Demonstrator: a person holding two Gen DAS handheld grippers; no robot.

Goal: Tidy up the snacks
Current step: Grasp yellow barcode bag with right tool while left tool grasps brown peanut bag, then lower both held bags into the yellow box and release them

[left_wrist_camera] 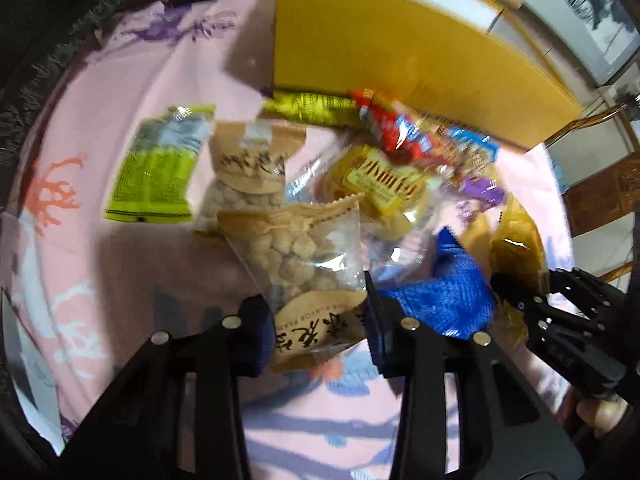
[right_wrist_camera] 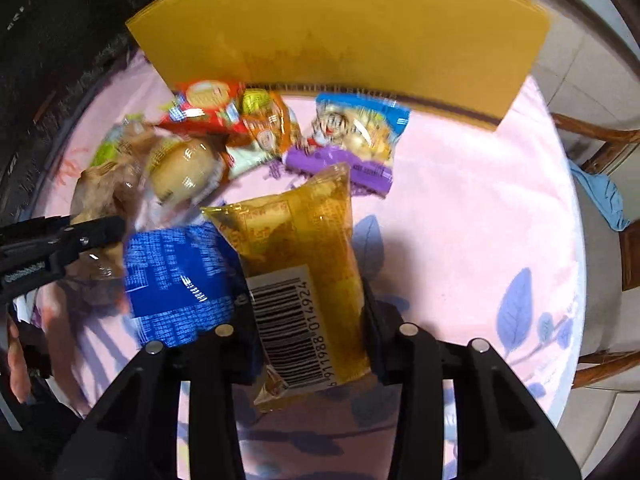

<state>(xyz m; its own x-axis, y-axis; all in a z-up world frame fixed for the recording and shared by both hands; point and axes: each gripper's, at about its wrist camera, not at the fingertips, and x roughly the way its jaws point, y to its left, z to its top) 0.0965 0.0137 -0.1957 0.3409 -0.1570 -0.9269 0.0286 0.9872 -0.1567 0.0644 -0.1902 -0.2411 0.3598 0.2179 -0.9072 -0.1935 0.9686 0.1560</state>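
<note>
My left gripper is shut on a clear-and-kraft packet of puffed balls, held over the pink cloth. A second such packet lies behind it. My right gripper is shut on a yellow packet with a barcode; this packet also shows in the left wrist view. A blue packet lies left of it. Other snacks lie in a heap: a green packet, a bun packet, a red packet, an orange packet and a blue-purple one.
A yellow cardboard box stands at the back of the round table with its pink flowered cloth. Wooden chairs stand to the right. The left gripper shows at the left in the right wrist view.
</note>
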